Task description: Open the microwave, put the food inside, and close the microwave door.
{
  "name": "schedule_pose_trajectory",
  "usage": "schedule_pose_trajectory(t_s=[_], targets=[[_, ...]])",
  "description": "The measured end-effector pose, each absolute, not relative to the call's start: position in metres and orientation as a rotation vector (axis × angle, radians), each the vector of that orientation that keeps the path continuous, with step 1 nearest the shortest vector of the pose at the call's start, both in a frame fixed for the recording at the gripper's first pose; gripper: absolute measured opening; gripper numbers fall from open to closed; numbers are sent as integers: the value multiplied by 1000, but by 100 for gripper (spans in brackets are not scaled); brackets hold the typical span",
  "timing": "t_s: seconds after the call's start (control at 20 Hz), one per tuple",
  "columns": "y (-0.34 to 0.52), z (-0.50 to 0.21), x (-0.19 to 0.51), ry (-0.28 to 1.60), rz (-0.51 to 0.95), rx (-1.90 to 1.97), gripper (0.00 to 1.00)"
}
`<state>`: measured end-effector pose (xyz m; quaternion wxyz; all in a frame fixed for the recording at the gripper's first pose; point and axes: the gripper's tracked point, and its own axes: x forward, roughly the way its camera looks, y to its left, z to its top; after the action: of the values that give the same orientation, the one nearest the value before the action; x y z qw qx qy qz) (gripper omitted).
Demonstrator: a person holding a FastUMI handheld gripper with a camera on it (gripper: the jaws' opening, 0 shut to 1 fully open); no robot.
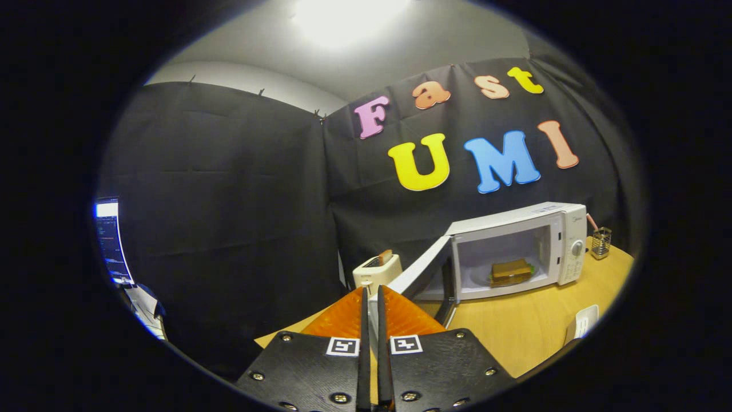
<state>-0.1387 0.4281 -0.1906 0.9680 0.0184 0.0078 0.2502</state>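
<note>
**A:** Where's the food now?

**B:** In the oven already. The sandwich [510, 272] sits on a plate on the floor of the microwave [517, 249], right of centre in the frame, on the wooden table [514, 332]. It looks flat and level, its long side running roughly across the cavity, parallel to the opening, so one broad face looks out at us.

**A:** And the door?

**B:** The door [423, 269] is swung out to the left, hinged on the left side, its edge pointing toward the gripper. I'd say it's left wide like that because only the closing remains.

**A:** What are the tongs doing?

**B:** The gripper [372, 297] is at the bottom centre of the frame, fingers narrow, almost together with only a thin slit between them, and nothing held. Closed fingers make a decent blunt pusher, which is my guess at why they're kept that way.

**A:** Is it touching the door?

**B:** Not that I can see. The tips sit short of it, with the door's free edge just beyond and to their right. A toaster [377, 272] stands just beyond the tips, left of the door.

**A:** Anything in the way?

**B:** The toaster seems close to the door's swing on the outside, but closing goes the other way, toward the cavity. A small wire holder [601, 242] stands right of the microwave, well apart.
</note>
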Motion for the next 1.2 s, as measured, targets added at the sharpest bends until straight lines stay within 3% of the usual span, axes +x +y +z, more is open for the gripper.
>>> schedule_pose_trajectory(t_s=[0.45, 0.55, 1.2], targets=[[455, -221, -98, 94, 476, 40, 5], [450, -222, -95, 89, 466, 42, 1], [302, -201, -63, -44, 189, 31, 1]])
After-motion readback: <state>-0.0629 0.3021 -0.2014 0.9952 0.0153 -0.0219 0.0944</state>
